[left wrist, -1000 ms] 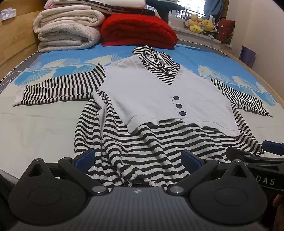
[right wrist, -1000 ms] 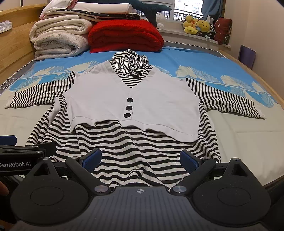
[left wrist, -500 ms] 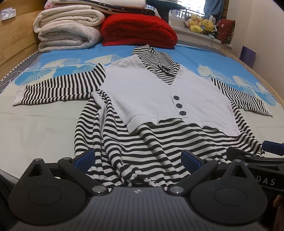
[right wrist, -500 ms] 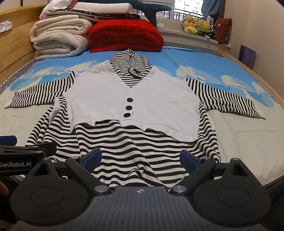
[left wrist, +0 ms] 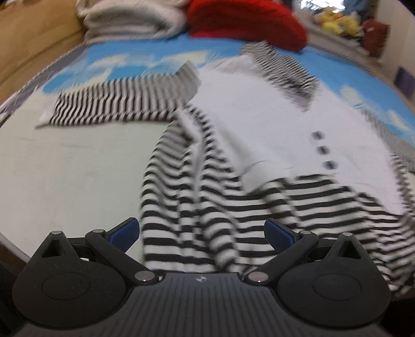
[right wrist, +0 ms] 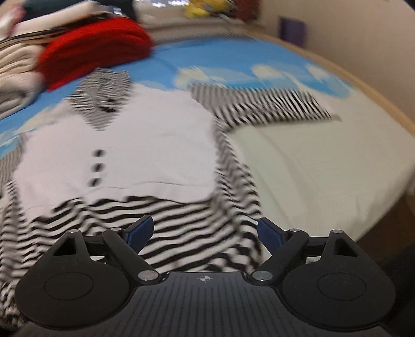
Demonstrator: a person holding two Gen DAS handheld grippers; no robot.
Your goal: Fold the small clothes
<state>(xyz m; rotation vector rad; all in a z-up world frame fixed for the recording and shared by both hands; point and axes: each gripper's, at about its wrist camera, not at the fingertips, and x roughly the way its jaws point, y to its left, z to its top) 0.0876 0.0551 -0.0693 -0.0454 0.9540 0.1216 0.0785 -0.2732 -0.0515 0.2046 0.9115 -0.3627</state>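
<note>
A small black-and-white striped dress (left wrist: 212,207) with a white vest front and three dark buttons lies spread flat on the bed (left wrist: 67,166), sleeves out to both sides. My left gripper (left wrist: 202,233) hovers over the lower left part of the striped skirt; its jaws stand wide and are closing, the pads pressing on nothing. In the right wrist view the same dress (right wrist: 160,155) fills the left and centre. My right gripper (right wrist: 205,230) hangs above the skirt's lower right edge, jaws wide and closing, with cloth below them but not pinched. Both views are motion-blurred.
Folded white quilts (left wrist: 129,20) and a red blanket (left wrist: 246,23) are stacked at the head of the bed. Plush toys (left wrist: 337,18) sit on the window ledge. The bed's wooden edge (right wrist: 384,103) curves along the right, with the near edge of the mattress just below my grippers.
Both grippers have moved forward and down toward the dress, the left shifting left, the right shifting right and rolling. Their jaws have narrowed slightly. Each gripper has left the other's view.
</note>
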